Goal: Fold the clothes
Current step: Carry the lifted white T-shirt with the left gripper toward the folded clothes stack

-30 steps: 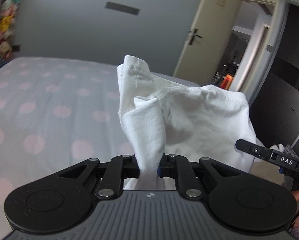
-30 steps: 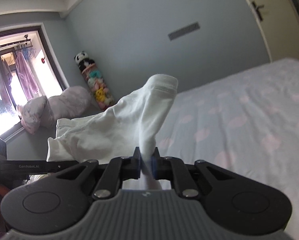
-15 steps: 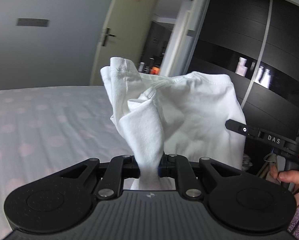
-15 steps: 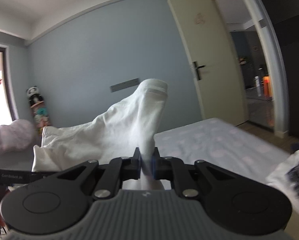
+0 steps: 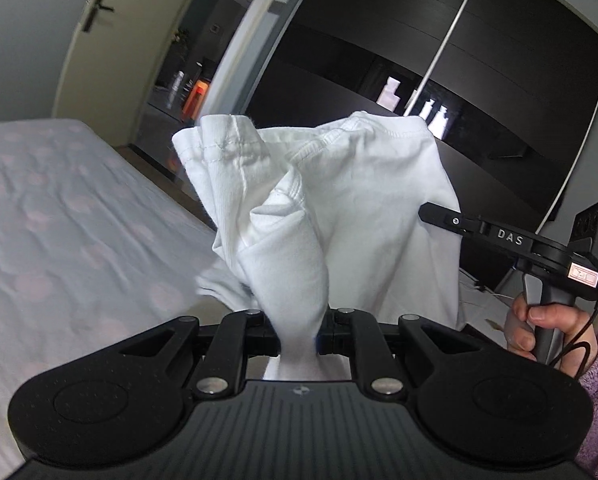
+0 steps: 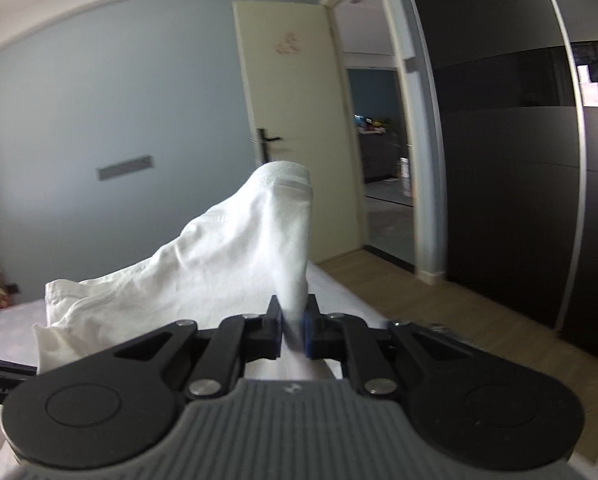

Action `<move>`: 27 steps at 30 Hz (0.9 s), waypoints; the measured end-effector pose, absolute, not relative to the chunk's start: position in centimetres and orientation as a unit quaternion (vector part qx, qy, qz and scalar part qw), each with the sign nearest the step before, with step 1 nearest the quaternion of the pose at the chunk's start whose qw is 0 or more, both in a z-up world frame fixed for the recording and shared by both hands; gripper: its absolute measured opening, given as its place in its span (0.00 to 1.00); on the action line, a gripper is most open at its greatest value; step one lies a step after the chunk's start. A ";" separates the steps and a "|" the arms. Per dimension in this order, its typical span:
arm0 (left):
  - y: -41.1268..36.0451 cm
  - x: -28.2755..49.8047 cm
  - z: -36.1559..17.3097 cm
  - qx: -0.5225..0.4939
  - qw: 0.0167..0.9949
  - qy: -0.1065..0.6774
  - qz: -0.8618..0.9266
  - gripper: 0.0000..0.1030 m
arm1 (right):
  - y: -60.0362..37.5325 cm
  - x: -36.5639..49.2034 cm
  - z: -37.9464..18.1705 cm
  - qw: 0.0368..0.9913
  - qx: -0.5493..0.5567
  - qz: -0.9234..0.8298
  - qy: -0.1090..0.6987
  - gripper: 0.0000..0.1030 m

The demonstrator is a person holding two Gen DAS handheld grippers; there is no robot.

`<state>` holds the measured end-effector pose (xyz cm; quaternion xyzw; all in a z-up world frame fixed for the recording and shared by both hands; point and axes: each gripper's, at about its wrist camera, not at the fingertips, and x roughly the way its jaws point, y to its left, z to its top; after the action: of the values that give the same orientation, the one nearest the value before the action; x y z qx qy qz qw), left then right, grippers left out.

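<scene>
A white T-shirt [image 5: 339,208] hangs in the air between my two grippers, above the bed. My left gripper [image 5: 299,336] is shut on a bunched part of it near the collar. My right gripper [image 6: 293,334] is shut on another bunched part, and the shirt [image 6: 219,256] stretches from it to the left. In the left wrist view the right gripper [image 5: 443,216] reaches in from the right, held by a hand in a purple sleeve. The shirt's lower part is hidden behind the gripper bodies.
A bed with a pale sheet with pink dots [image 5: 67,216] lies to the left. A dark wardrobe with sliding doors [image 5: 479,80] stands on the right. A cream door [image 6: 291,132] stands open onto a hallway. Wooden floor [image 6: 439,308] runs beside the bed.
Both grippers have swung to the right with the shirt, from facing the bed and blue wall toward the door and the dark wardrobe. Both grips are unchanged.
</scene>
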<state>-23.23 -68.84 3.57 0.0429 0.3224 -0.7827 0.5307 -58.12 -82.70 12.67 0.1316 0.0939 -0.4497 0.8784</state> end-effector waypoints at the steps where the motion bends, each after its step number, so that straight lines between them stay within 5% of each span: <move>1: -69.6 -23.6 3.0 0.042 0.524 0.330 -0.784 0.11 | -83.4 -59.0 12.7 0.875 0.131 -0.455 0.101 0.11; 14: -73.4 -23.0 -6.1 0.075 0.526 0.424 -0.734 0.11 | -91.8 -59.2 4.1 0.860 0.191 -0.424 0.210 0.11; 27: -79.1 -18.2 -10.9 0.107 0.561 0.470 -0.673 0.11 | -95.3 -42.6 -3.5 0.853 0.207 -0.366 0.310 0.11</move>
<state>-18.24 -79.06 -10.88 0.1074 0.4698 -0.6734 0.5606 -42.57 -95.32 -3.53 0.2074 0.3098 -0.3664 0.8525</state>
